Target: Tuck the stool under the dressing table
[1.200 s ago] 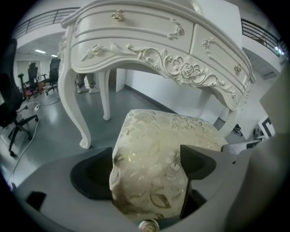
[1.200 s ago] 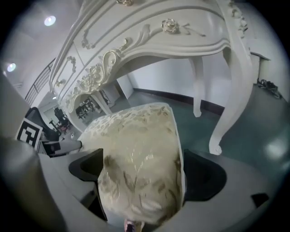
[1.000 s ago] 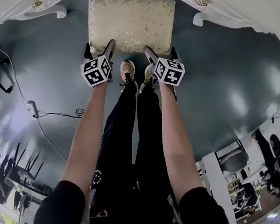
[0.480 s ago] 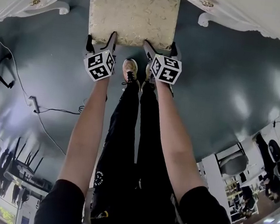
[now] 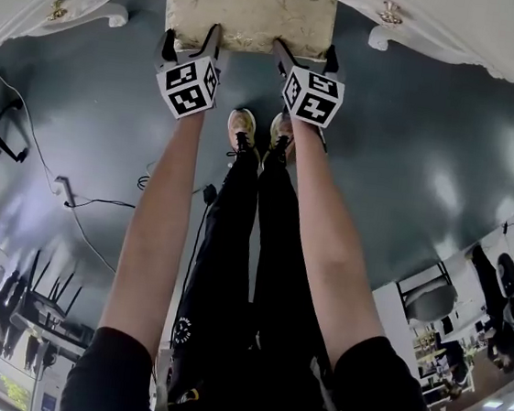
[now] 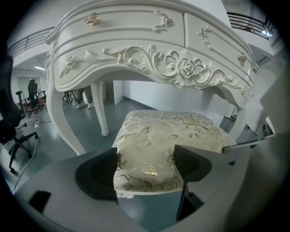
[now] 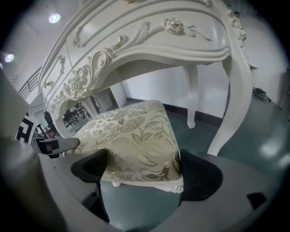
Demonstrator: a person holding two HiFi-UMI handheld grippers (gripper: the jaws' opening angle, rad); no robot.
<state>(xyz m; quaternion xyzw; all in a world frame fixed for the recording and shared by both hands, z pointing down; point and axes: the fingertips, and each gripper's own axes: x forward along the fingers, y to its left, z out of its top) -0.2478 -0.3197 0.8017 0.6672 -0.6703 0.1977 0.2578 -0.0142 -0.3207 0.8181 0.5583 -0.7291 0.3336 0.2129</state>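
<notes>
The stool [image 5: 250,20], with a cream floral cushion, stands partly under the white carved dressing table [image 5: 461,30]; its far part is hidden by the tabletop. My left gripper [image 5: 191,40] straddles the stool's front left corner, one finger outside the cushion's side and one over its top. Its jaws have just been closing, with the cushion [image 6: 167,136] between them. My right gripper [image 5: 304,53] straddles the front right corner the same way, jaws wide and slightly narrowed. The cushion [image 7: 131,136] fills the gap between its pads. I cannot see either pair of pads squeezing.
The table's curved legs [image 6: 61,113] [image 7: 235,104] flank the stool on both sides. The person's shoes [image 5: 240,129] stand just behind the grippers. A cable [image 5: 100,205] lies on the grey floor at left, and an office chair [image 6: 13,127] stands further left.
Both grippers and the stool have moved together toward the dressing table. More of the cushion is now hidden beneath the tabletop. The left jaws look a little narrower.
</notes>
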